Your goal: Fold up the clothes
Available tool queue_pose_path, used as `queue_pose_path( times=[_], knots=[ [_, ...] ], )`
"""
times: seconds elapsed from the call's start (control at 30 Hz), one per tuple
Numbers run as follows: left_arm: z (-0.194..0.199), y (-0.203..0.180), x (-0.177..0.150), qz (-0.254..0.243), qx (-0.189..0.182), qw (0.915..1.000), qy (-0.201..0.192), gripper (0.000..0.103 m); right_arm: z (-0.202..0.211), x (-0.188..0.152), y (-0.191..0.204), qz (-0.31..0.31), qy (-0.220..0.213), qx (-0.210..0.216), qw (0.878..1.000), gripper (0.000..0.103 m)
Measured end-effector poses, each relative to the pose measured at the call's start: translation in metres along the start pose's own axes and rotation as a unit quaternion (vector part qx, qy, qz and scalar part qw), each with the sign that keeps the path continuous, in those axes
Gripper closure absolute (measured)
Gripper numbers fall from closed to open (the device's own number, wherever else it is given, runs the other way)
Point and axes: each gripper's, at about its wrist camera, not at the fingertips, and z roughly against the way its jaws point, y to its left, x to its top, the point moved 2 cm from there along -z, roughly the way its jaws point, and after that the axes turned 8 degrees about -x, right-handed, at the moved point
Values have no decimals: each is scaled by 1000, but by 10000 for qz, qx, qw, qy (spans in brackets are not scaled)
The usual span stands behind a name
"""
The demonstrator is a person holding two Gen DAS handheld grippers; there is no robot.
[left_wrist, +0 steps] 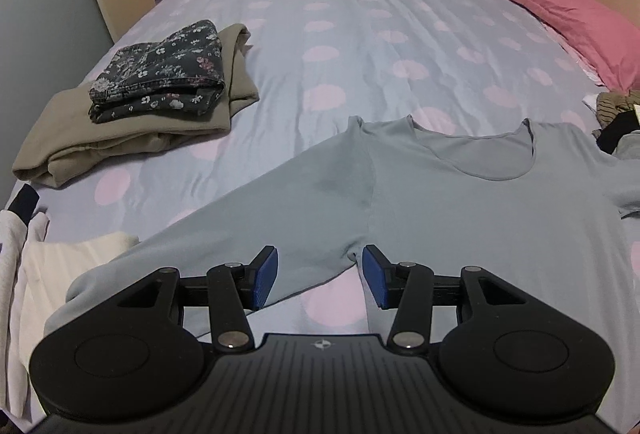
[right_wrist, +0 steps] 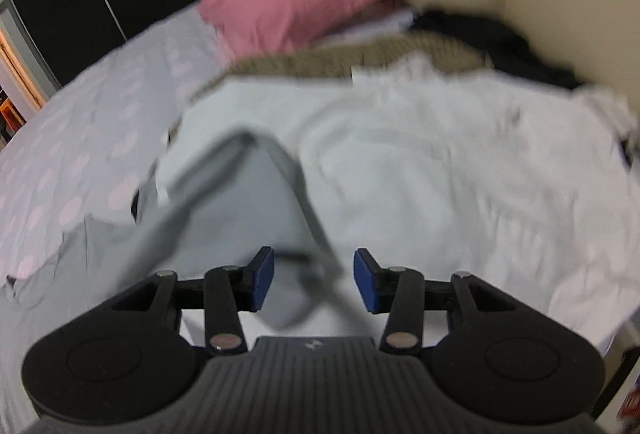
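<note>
A pale grey-blue long-sleeved top (left_wrist: 460, 190) lies flat on the bed, neckline away from me, its left sleeve (left_wrist: 224, 234) stretched toward the near left. My left gripper (left_wrist: 319, 276) is open and empty, just above the armpit of that sleeve. In the blurred right wrist view, my right gripper (right_wrist: 314, 284) is open, with the top's other sleeve (right_wrist: 256, 202) humped up between and ahead of its fingers; the pads do not press it.
A folded floral garment (left_wrist: 160, 74) sits on a folded khaki one (left_wrist: 132, 130) at the left. A pink pillow (left_wrist: 576, 22) and a pile of unfolded clothes (right_wrist: 440, 138) lie at the right by the headboard. White clothes (left_wrist: 48, 266) lie at the near left edge.
</note>
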Motion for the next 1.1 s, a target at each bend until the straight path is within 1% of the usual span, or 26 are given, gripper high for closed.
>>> queue_pose_path(
  times=[0.03,0.1,0.13,0.17,0.23,0.27,0.3,0.4,0.43,0.57,0.7,0.8,0.93,1.0,1.1],
  knots=[
    [1,0,0,30,-4,10000,-14,58,-6,-4,-2,-37,127,-8,9999,54],
    [1,2,2,173,-48,9998,-47,58,-15,-8,-1,-32,238,14,9997,56],
    [1,2,3,238,-78,9997,-60,58,-15,-7,2,2,137,-3,9999,57],
    [1,2,5,280,-104,9995,-80,58,-13,-5,5,43,-4,-28,10000,60],
    [1,0,6,286,-126,9995,-109,58,-7,1,12,135,-309,-77,9994,71],
    [0,-1,6,270,-134,9995,-109,58,-2,4,17,188,-481,-100,9986,87],
    [0,-2,7,255,-142,9995,-109,58,2,7,22,271,-624,-91,9976,97],
    [0,-3,7,232,-143,9996,-103,58,19,15,41,498,-1070,2,9930,97],
    [0,-4,7,233,-138,9996,-102,58,22,16,52,589,-1135,102,9917,97],
    [2,-4,8,295,-158,9993,-135,58,30,18,98,975,-1297,566,9851,97],
    [3,-3,9,349,-189,9991,-165,58,39,19,145,1358,-1454,1027,9746,97],
    [5,-2,9,373,-230,9989,-178,58,42,14,182,1672,-1402,1376,9662,97],
    [3,-6,10,313,-271,9990,-151,58,46,-6,237,2329,-1167,1921,9462,97],
    [1,-9,11,281,-277,9991,-123,58,47,-25,264,2742,-964,2200,9312,97],
    [0,-13,13,253,-306,9992,-110,58,46,-51,300,3321,-659,2566,9053,97]
  ],
)
